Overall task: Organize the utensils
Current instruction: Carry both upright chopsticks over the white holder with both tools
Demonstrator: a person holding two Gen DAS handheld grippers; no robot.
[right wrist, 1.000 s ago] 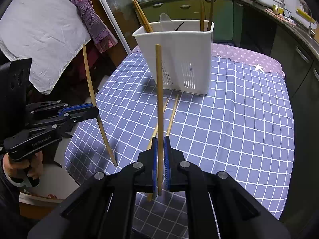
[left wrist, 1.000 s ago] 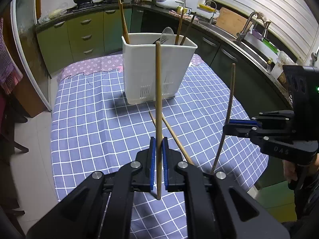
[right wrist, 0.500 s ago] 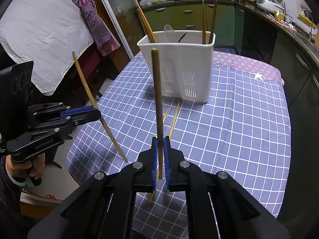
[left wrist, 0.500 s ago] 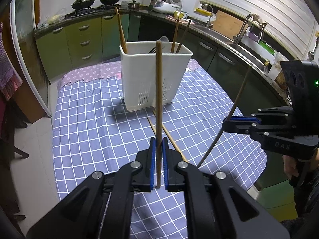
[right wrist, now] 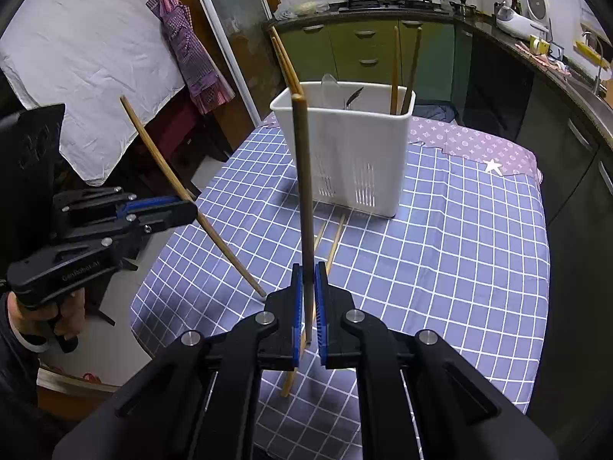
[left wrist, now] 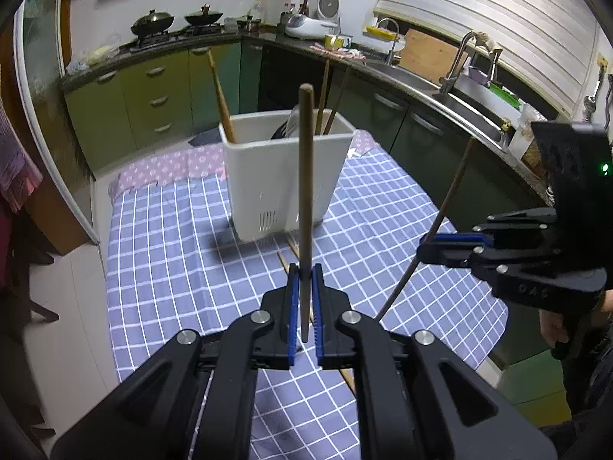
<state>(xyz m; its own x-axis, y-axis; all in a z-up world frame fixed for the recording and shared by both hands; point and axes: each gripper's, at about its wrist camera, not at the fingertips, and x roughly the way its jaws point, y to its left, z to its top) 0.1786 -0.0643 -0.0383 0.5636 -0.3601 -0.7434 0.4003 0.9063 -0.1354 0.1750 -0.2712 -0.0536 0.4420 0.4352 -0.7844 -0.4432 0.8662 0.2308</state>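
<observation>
white utensil holder (left wrist: 285,176), upright toward the far end of the surface (left wrist: 172,253) (checked cloth), chopsticks and a spoon standing inside. two loose chopsticks (right wrist: 332,237) lying on the cloth just in front of it. left claw (left wrist: 302,306) clamped on one upright chopstick (left wrist: 305,191); right claw (right wrist: 308,306) clamped on another (right wrist: 302,191), both above the near edge.

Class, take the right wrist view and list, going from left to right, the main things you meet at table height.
Left gripper clamping a tilted chopstick → chopstick upright in the right gripper → white utensil holder → white star on the tablecloth.
</observation>
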